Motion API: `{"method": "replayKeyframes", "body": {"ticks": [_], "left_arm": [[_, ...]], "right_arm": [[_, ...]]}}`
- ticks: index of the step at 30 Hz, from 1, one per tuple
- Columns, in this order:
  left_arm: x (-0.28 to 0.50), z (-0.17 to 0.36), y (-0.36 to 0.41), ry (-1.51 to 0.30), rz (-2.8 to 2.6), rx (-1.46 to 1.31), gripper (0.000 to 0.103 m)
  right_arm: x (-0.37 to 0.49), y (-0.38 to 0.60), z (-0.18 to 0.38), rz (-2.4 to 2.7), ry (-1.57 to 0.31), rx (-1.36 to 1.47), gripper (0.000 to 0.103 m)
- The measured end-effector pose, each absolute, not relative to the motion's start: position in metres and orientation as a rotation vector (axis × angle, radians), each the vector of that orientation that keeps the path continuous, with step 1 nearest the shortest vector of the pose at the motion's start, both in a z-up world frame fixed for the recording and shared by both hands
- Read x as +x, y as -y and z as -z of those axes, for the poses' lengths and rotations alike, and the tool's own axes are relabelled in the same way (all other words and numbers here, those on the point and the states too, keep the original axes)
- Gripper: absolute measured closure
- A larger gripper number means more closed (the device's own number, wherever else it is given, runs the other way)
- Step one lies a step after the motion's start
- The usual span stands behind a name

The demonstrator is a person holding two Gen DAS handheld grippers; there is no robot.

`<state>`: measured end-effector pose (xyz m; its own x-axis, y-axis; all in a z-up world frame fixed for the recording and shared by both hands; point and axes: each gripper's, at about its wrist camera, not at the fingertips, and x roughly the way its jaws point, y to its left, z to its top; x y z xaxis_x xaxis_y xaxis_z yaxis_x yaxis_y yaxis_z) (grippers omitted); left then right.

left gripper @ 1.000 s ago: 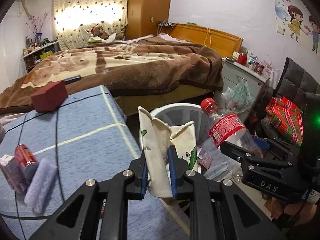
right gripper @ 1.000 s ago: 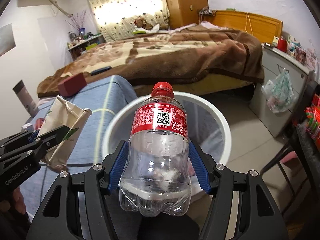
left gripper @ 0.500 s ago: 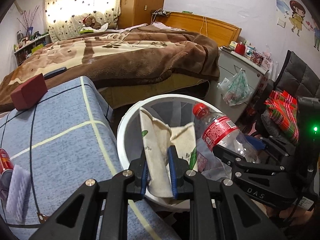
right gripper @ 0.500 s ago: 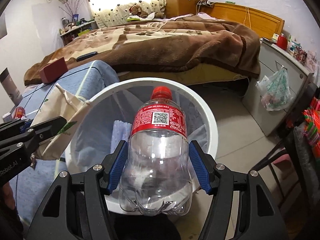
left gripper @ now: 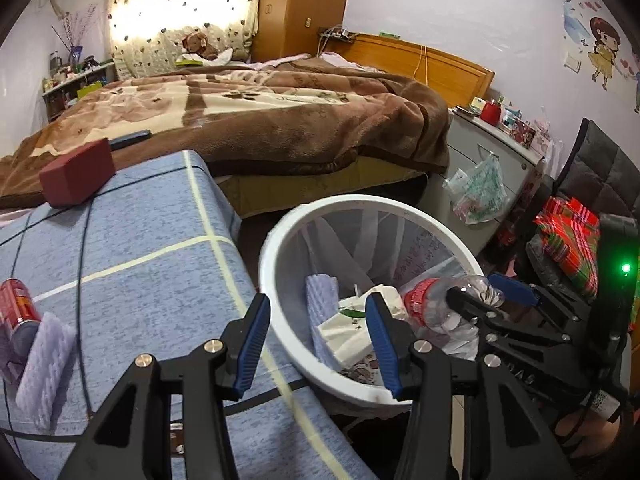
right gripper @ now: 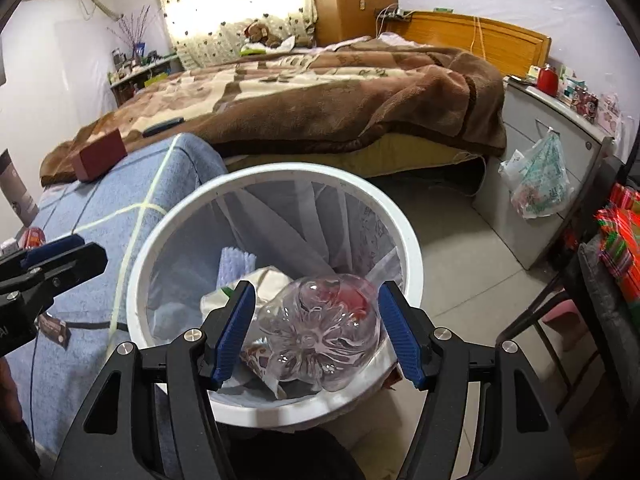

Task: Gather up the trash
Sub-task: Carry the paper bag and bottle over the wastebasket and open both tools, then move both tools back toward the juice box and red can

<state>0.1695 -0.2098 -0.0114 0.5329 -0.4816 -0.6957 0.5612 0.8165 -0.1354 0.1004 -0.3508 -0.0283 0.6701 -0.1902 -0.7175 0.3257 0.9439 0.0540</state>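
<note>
Clear bottle [right gripper: 320, 332] and paper bag [left gripper: 352, 328] inside white bin [right gripper: 412, 248]

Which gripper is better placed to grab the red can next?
Left. The left gripper is open and empty, over the bin's rim by the blue table, where the red can lies. The right gripper is farther, over the bin.

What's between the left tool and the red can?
Nothing solid. The left tool, jaws just opened and empty, has bare blue checked tablecloth toward the red metal can; only a thin black cable lies flat across it.
</note>
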Motion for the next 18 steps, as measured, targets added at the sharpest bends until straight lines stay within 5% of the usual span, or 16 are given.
{"method": "replayKeyframes", "body": {"ticks": [18], "left_arm": [[0.160, -0.002, 0.158, -0.743, 0.538, 0.082, 0.051]], "right_arm": [[0.095, 0.321, 0.007, 0.279, -0.675, 0.198, 0.037]]}}
